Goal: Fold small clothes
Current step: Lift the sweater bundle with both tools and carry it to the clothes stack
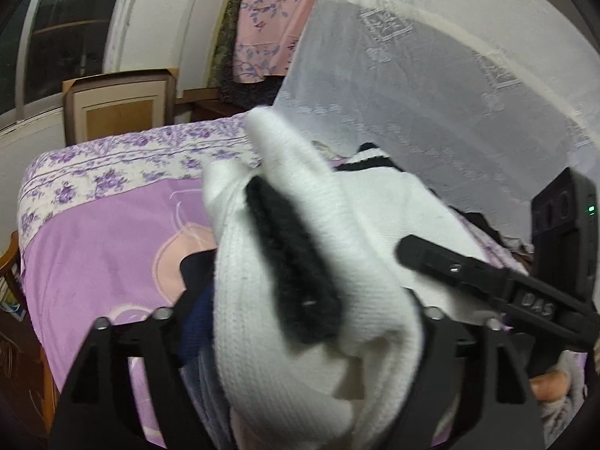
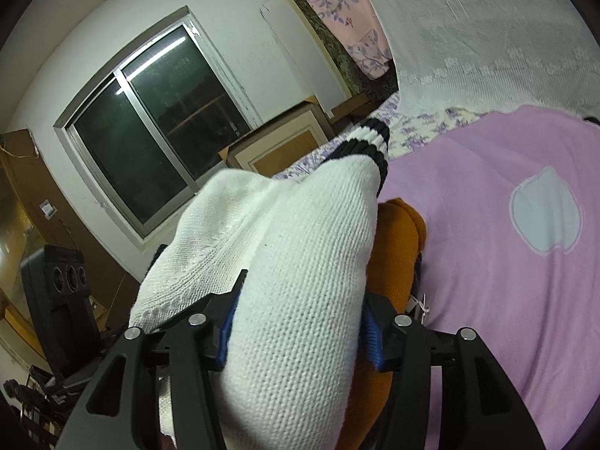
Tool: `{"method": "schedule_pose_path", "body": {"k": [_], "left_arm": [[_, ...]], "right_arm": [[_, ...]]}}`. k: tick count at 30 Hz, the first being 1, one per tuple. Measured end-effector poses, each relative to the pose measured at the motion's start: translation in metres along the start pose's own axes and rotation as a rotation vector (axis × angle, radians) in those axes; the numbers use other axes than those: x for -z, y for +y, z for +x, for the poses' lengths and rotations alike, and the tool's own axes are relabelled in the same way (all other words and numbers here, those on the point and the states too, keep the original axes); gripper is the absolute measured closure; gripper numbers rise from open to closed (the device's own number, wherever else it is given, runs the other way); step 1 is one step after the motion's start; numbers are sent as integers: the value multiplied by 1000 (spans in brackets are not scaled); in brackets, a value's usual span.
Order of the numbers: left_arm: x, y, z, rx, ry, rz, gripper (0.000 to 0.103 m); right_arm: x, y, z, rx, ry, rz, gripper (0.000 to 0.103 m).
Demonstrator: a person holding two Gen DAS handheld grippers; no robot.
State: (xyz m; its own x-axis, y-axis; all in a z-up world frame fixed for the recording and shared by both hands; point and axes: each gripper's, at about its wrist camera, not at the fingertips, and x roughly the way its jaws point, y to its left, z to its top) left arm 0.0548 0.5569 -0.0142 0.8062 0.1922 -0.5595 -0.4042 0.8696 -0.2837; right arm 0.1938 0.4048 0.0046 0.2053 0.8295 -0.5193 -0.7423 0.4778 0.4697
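Purple flowered bedsheet (image 2: 487,262) beneath. White knitted sweater with black stripes (image 2: 300,281) hangs above bed, bunched between right tongs (image 2: 296,330), which clamp it. Left tongs (image 1: 300,337): sweater between them, grip unclear.

A bulky white knitted garment with black stripes (image 1: 300,262) fills the middle of the left wrist view, bunched between the left gripper (image 1: 300,322) fingers and blocking the way straight ahead. To the left of it the lilac bedspread with floral border (image 1: 93,232) lies bare and open. On the right, the right gripper (image 1: 487,277) crosses over the knit, and a white lace net curtain (image 1: 450,93) hangs along the bed's far right side. In the right wrist view, an orange garment (image 2: 397,247) lies just right of the knit; beyond it the bedspread is free.
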Motion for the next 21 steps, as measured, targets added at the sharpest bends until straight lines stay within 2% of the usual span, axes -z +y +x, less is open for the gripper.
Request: {"method": "schedule_pose_path", "body": {"k": [3, 8, 10, 21], "left_arm": [[7, 0, 10, -5, 10, -8, 17], [11, -19, 10, -101, -23, 62, 16], [12, -21, 8, -118, -29, 68, 15], [20, -17, 5, -140, -52, 62, 11]], "right_arm": [[5, -9, 5, 8, 3, 6, 48], [8, -14, 4, 11, 2, 14, 47], [9, -14, 3, 13, 2, 12, 46], [15, -8, 7, 23, 11, -28, 42]]}}
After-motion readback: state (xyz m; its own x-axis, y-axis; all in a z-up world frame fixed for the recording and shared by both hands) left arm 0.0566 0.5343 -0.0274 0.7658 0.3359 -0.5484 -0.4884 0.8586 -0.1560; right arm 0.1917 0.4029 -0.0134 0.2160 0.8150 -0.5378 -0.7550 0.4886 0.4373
